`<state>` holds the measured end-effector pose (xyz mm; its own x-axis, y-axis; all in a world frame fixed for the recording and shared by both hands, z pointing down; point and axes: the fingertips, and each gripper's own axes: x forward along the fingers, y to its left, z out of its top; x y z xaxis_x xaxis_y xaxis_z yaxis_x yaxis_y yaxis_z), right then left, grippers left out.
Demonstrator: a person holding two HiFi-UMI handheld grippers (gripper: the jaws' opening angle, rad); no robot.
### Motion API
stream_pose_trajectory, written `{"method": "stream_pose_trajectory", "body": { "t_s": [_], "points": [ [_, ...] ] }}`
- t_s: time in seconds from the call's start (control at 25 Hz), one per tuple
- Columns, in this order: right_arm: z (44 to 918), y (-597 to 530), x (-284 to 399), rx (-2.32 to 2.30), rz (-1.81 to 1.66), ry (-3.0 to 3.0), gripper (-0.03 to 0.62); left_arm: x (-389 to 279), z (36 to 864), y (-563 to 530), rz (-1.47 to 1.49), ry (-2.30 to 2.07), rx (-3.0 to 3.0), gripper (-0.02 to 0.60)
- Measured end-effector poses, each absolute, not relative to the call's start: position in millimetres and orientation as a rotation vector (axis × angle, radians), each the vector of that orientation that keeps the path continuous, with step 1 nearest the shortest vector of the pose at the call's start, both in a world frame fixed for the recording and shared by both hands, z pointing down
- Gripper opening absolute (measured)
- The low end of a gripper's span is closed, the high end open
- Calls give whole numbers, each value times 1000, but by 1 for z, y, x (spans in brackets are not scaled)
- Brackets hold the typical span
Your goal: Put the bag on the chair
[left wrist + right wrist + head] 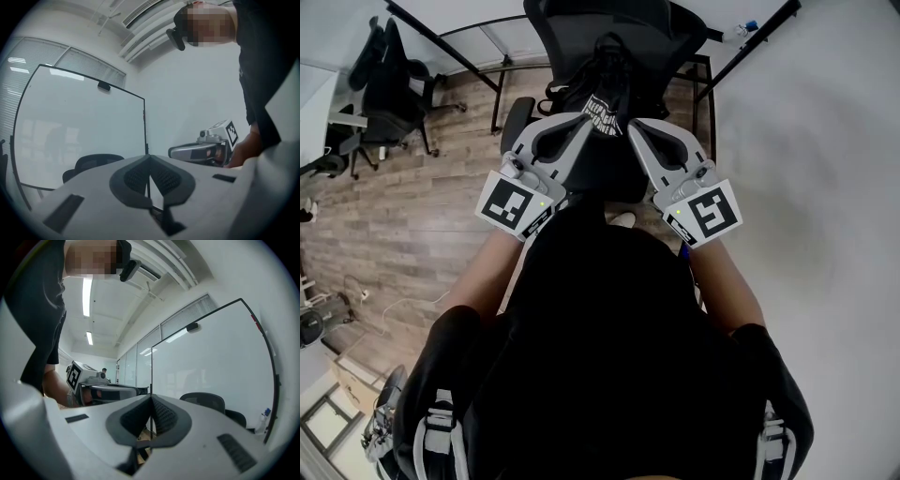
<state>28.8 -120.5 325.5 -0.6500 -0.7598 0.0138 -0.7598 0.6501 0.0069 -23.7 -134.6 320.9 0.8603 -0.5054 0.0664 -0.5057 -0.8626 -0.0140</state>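
Dark shirt (609, 356) of mine fills the foreground. Past it I hold my left gripper (584, 124) and right gripper (635, 127) level, each with jaws pressed together and empty. Just beyond their tips, the black bag (605, 98) sits on the chair (581, 19).

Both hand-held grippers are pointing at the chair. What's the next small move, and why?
Probably ease both back from the chair and stop. The black bag already appears to sit on the seat against the backrest. The left hand-held gripper and right hand-held gripper are both shut with nothing between their jaws, so nothing seems left to carry.
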Motion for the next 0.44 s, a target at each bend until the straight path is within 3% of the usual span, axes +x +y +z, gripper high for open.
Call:
{"method": "stream_pose_trajectory", "body": {
  "t_s": [0.44],
  "points": [
    [330,-117,28,1301,29,-2844,0,-24,328,-136,127,-807,2999,5]
  ]
}}
